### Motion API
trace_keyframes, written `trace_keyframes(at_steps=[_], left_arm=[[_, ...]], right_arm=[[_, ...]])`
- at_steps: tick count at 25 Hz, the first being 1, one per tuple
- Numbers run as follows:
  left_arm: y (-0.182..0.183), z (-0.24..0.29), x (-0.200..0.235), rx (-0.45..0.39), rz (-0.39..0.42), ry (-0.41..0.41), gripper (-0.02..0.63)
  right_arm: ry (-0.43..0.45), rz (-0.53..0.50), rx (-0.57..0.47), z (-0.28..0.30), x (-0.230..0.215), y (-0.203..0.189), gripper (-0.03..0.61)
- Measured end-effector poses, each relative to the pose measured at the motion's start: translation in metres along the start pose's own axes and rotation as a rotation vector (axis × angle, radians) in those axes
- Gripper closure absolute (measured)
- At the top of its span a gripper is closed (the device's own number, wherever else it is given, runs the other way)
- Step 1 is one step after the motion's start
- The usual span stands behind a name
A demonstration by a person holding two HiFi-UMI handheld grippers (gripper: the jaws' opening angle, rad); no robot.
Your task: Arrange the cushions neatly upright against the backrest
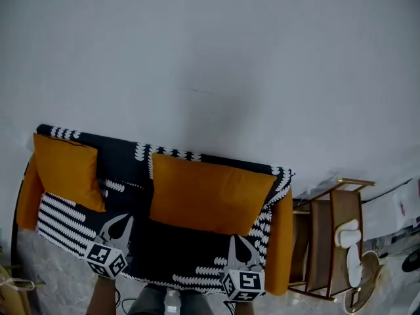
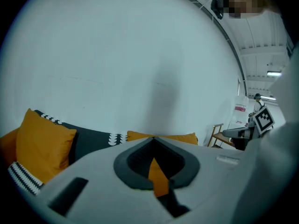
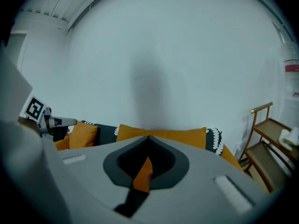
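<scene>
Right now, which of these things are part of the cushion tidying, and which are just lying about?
Job: small orange cushion, large orange cushion, sofa backrest, left gripper, right gripper, both shut.
Lying about: wooden rack, white item on it.

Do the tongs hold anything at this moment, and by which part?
Nothing is held: the left tongs and the right tongs are both shut and empty.

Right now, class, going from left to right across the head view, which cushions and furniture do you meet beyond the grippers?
small orange cushion → large orange cushion → wooden shelf rack
</scene>
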State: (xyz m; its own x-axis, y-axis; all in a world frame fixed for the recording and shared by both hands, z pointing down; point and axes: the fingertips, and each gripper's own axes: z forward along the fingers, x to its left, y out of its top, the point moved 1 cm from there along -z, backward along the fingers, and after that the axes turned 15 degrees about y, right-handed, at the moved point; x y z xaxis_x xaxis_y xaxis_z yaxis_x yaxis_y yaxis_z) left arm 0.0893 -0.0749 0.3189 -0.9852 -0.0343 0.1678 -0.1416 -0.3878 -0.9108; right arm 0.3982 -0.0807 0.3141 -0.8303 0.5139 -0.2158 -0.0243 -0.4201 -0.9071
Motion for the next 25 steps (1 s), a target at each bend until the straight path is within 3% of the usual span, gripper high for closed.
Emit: trace_keyframes(at_steps=[7, 25], left_arm=[[0.038, -0.022, -0.003, -0.045, -0.048, -0.004, 0.614], [0.144, -0.06, -0.004, -0.183, 0.031, 0.009, 0.613]], right_arm=[[0.038, -0.002, -0.023, -0.019, 0.02, 0.036, 0.566], [0.019, -0.1, -0.072, -0.045, 0.049, 0.125, 0.566]])
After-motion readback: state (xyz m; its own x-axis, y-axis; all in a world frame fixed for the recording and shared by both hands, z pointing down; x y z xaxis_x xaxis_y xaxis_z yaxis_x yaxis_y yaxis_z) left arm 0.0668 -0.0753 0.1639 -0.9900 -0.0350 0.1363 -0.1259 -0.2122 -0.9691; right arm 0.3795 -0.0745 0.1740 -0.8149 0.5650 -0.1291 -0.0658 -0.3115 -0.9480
